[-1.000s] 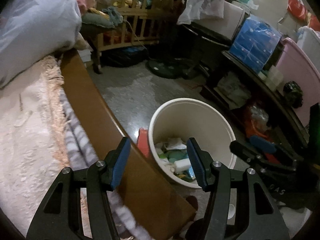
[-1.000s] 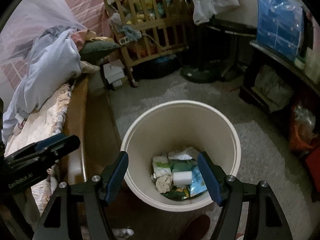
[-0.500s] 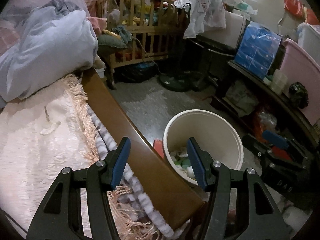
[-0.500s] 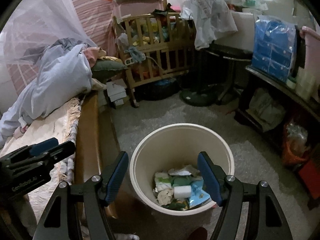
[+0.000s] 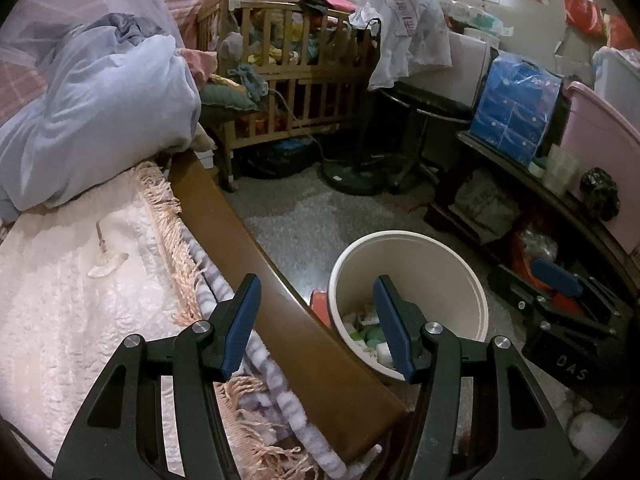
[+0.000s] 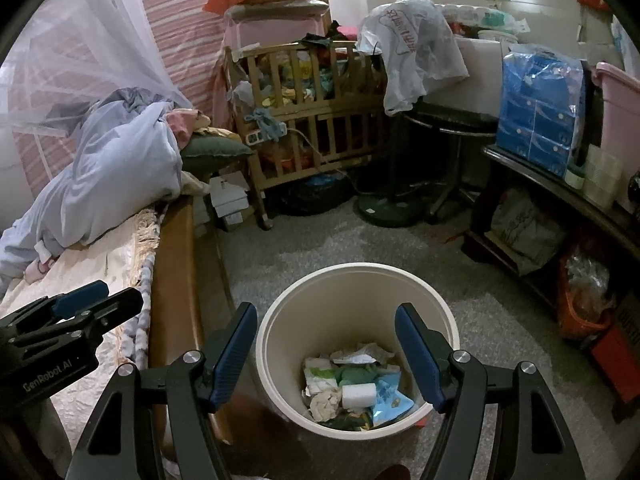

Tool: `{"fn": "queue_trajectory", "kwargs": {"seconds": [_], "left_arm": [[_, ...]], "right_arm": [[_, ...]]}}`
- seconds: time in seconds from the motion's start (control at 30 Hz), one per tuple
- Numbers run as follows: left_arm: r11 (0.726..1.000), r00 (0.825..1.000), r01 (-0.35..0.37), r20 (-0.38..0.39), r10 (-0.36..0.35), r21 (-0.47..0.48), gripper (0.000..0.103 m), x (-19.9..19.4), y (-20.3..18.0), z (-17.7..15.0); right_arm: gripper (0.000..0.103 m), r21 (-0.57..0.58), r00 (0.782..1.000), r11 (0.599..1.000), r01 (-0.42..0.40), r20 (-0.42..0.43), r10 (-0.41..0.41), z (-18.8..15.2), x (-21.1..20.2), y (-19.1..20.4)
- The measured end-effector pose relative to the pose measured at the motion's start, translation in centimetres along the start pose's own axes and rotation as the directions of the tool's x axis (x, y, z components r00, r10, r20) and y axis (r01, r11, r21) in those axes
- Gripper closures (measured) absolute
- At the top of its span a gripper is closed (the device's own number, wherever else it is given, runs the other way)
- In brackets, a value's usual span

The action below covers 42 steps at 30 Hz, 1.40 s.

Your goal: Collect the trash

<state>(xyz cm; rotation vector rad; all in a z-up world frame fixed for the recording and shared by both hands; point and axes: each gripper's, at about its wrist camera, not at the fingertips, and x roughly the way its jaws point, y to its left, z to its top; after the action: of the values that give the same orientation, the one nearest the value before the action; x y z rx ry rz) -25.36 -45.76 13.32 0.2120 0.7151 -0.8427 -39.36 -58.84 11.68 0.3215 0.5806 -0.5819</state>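
Observation:
A cream round bin [image 6: 276,344] stands on the grey floor beside the bed, holding crumpled paper, wrappers and a white block [image 6: 359,395]. The bin [image 5: 476,292] also shows in the left wrist view. My right gripper [image 6: 326,354] is open and empty, high above the bin. My left gripper [image 5: 316,326] is open and empty over the bed's wooden side rail [image 5: 224,220]. A small crumpled scrap with a stick [image 5: 106,262] lies on the pink bed cover, ahead and left of the left gripper.
The bed [image 5: 60,320] has a fringed cover and a pale blue quilt bundle [image 5: 100,112]. A wooden crib [image 6: 312,120] stands at the back. A fan base [image 6: 390,208], dark low shelf [image 6: 532,184], blue tissue pack [image 6: 540,116] and pink tub [image 5: 600,144] are at the right.
Both grippers have risen and pulled back from the bin, which looks smaller and lower. The left gripper swung toward the bed, showing more of its cover. Both stayed open.

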Motion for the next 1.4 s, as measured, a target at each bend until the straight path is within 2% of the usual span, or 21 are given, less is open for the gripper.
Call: {"fn": "queue_trajectory", "kwargs": {"seconds": [1.4], "left_arm": [[1.0, 1.0, 0.013, -0.007, -0.013, 0.018, 0.046, 0.3, -0.6, 0.0]], "right_arm": [[0.033, -0.019, 0.999, 1.0, -0.012, -0.045, 0.012, -0.3, 1.0, 0.3]]}}
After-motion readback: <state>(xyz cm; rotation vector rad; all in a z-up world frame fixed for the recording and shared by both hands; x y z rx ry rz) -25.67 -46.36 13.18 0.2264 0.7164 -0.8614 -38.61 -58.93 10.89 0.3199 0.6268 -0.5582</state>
